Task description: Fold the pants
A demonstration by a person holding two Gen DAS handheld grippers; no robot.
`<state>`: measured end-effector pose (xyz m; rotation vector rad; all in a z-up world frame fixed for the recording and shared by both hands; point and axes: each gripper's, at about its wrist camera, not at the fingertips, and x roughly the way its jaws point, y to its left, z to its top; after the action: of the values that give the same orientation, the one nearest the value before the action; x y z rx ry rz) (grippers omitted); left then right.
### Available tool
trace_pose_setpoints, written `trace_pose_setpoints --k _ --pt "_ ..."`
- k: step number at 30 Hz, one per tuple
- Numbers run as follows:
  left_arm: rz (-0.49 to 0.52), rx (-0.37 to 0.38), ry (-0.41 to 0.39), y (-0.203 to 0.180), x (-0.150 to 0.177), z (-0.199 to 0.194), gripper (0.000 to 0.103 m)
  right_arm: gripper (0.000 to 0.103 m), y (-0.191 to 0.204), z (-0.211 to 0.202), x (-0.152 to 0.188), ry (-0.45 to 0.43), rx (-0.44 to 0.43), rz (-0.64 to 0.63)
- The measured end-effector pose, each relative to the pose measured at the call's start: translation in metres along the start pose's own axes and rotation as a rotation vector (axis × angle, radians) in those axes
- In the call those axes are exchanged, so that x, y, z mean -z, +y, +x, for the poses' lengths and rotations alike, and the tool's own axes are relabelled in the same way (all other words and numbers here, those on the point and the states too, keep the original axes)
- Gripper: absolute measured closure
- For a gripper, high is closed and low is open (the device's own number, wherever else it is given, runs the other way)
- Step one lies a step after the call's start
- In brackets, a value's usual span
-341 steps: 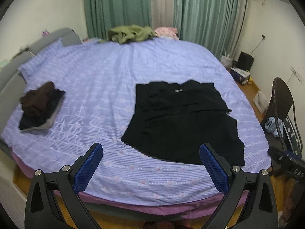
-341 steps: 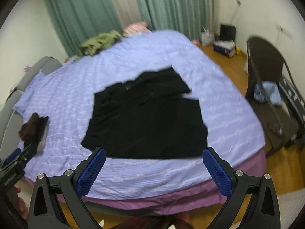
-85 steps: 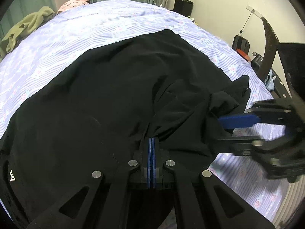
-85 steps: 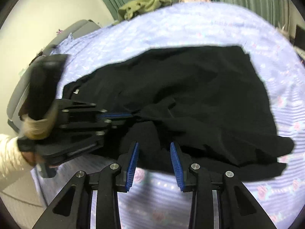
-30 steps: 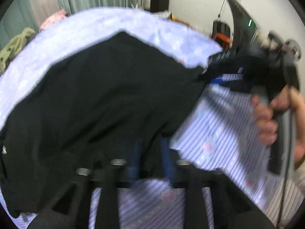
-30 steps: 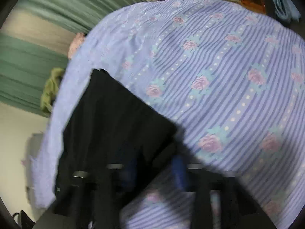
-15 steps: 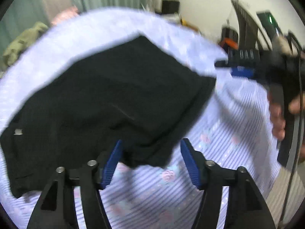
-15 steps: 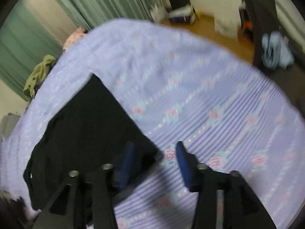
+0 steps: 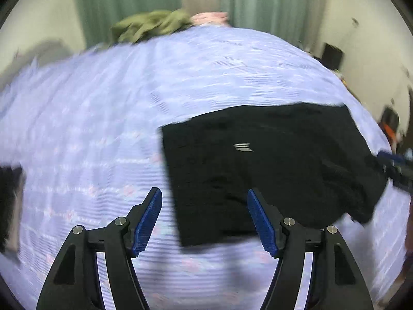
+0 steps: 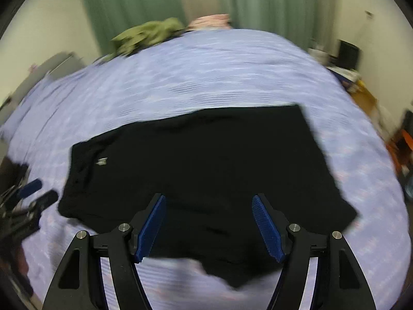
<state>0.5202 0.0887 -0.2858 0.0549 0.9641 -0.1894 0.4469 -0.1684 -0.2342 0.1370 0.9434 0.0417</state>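
Black pants (image 9: 271,170), of soft matte fabric, are lying flat as a roughly rectangular, faintly wrinkled slab on the bed (image 9: 180,77), near its front edge. Their long axis is running left to right across both views; a small white logo (image 9: 242,147) is sitting toward the left end. The bed cover is showing pale lilac stripes with a faint floral print. The left tongs (image 9: 204,219) are hovering with blue ribbed pads wide apart over the pants' left front corner, gripping nothing. The right tongs (image 10: 209,222) are likewise gaping wide above the front hem, empty. A crumpled olive garment (image 10: 147,36) is resting at the far edge before green pleated curtains (image 10: 129,2).
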Motion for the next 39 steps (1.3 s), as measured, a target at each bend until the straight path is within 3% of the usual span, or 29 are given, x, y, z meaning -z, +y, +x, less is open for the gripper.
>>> trace_pose_setpoints --k 3,5,7,9,11,14,15,17,20,21,23,25,27,32,34,37,39 --pt "-0.164 0.109 0.049 0.053 0.004 0.024 0.034 0.033 0.045 0.022 -0.006 0.018 -0.043 -0.063" --pt "-0.288 0.255 0.087 0.079 0.005 0.05 0.033 0.033 0.073 0.034 -0.008 0.03 -0.068 -0.104" --pt "-0.392 0.332 0.118 0.093 0.007 0.072 0.03 0.033 0.092 0.04 -0.007 0.032 -0.075 -0.134" --pt "-0.449 0.354 0.143 0.099 0.01 0.09 0.028 0.033 0.102 0.045 -0.007 0.037 -0.065 -0.158" --pt "-0.481 0.385 0.147 0.093 0.012 0.097 0.023 0.033 0.112 0.049 -0.005 0.047 -0.057 -0.182" --pt "-0.505 0.45 0.136 0.092 0.007 0.108 0.023 0.033 0.117 0.051 -0.001 0.063 -0.046 -0.194" --pt "-0.519 0.498 0.138 0.092 0.005 0.109 0.03 0.033 0.117 0.05 0.0 0.063 -0.045 -0.191" --pt "-0.536 0.521 0.139 0.092 0.003 0.106 0.032 0.032 0.115 0.049 0.001 0.063 -0.042 -0.187" --pt "-0.581 0.592 0.131 0.106 0.013 0.099 0.051 0.033 0.112 0.047 0.0 0.061 -0.039 -0.165" --pt "-0.605 0.633 0.133 0.114 0.018 0.098 0.052 0.032 0.111 0.046 0.0 0.062 -0.042 -0.155" --pt "-0.614 0.685 0.166 0.116 0.025 0.102 0.052 0.032 0.11 0.046 -0.001 0.062 -0.051 -0.131" --pt "-0.556 0.648 0.208 0.109 0.029 0.111 0.053 0.032 0.113 0.047 -0.002 0.06 -0.057 -0.129" --pt "-0.529 0.648 0.2 0.106 0.027 0.115 0.051 0.033 0.116 0.048 -0.001 0.059 -0.062 -0.14" --pt "-0.628 0.684 0.206 0.099 0.014 0.124 0.05 0.033 0.12 0.048 0.0 0.054 -0.061 -0.158" --pt "-0.654 0.76 0.204 0.095 0.007 0.117 0.05 0.032 0.119 0.048 0.0 0.062 -0.066 -0.152" --pt "-0.663 0.921 0.119 0.098 0.006 0.099 0.052 0.032 0.116 0.046 -0.002 0.06 -0.079 -0.132" --pt "-0.664 0.913 0.097 0.104 0.009 0.101 0.052 0.033 0.117 0.045 -0.002 0.057 -0.078 -0.128"
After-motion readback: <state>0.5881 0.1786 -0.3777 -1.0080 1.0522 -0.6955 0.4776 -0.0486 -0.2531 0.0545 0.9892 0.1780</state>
